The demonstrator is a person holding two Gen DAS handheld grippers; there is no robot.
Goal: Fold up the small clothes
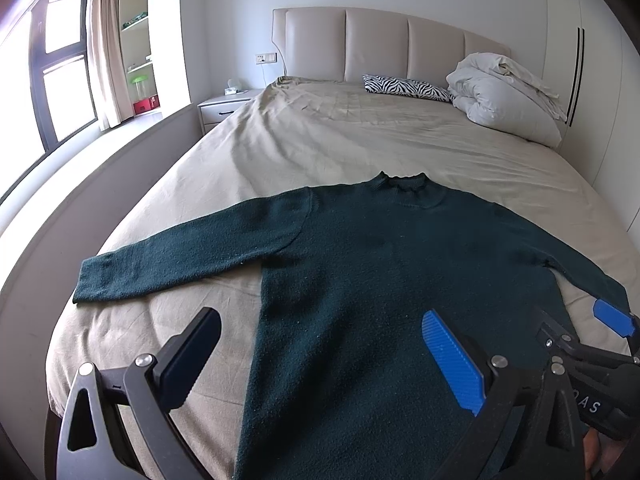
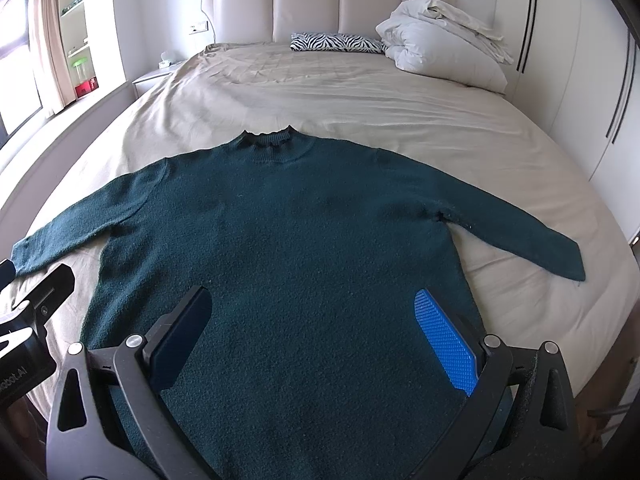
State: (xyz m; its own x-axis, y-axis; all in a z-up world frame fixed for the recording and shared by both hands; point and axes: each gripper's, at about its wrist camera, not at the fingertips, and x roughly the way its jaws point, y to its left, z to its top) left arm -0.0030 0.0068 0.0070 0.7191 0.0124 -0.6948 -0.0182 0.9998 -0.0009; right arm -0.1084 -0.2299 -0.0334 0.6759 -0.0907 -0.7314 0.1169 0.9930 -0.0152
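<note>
A dark green knit sweater [image 1: 380, 280] lies flat and face up on the bed, collar toward the headboard, both sleeves spread out to the sides; it also shows in the right wrist view [image 2: 288, 240]. My left gripper [image 1: 320, 336] is open and empty, hovering over the sweater's lower left side near its hem. My right gripper [image 2: 312, 312] is open and empty over the lower middle of the sweater. The right gripper also shows at the right edge of the left wrist view [image 1: 580, 344]. The sweater's hem is hidden under the grippers.
The bed [image 2: 360, 92] has a beige sheet. A zebra-print pillow [image 2: 336, 43] and a bunched white duvet [image 2: 440, 40] lie at the headboard. A nightstand [image 1: 224, 110] stands to the left, wardrobe doors [image 2: 580, 60] to the right, a window [image 1: 60, 64] at far left.
</note>
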